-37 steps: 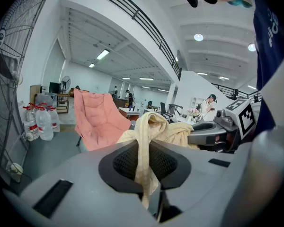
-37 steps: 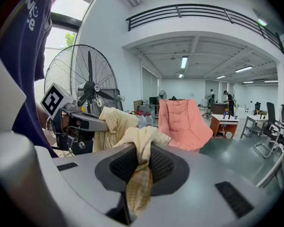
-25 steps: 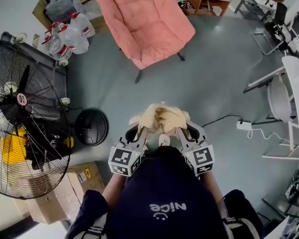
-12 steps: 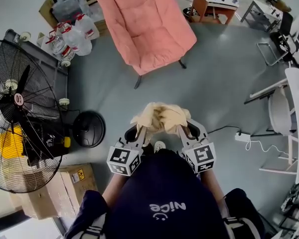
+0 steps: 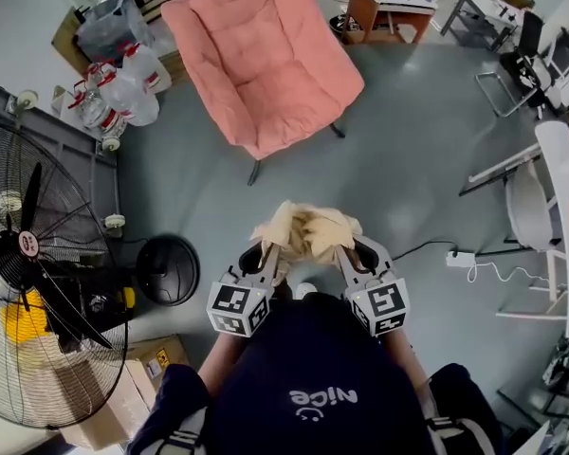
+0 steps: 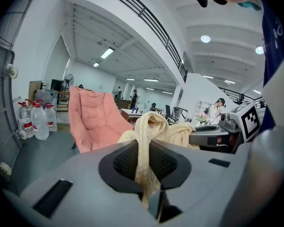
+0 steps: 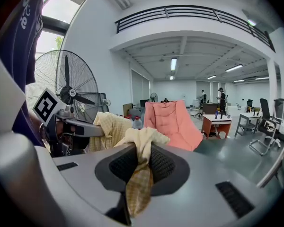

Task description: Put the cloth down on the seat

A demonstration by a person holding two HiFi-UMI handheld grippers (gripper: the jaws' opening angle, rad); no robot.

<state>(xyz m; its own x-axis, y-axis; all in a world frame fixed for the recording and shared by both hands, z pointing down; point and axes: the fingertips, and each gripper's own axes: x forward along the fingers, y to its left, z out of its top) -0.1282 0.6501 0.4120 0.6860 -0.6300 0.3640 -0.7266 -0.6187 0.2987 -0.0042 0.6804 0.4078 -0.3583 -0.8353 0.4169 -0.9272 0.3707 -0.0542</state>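
Seat (image 5: 266, 64) closer; cloth (image 5: 306, 230) bunched, gripped ends hidden in head view.

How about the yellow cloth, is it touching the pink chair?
Apart. The head view shows a stretch of bare grey floor between the cloth and the chair.

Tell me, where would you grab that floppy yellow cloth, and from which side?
At a bunched fold on each side, coming from the person's side. That is how the left gripper and right gripper hold it, each shut on a pinched bit of the cloth. It is limp, so two spread grips should limit sagging when laying it on the pink chair.
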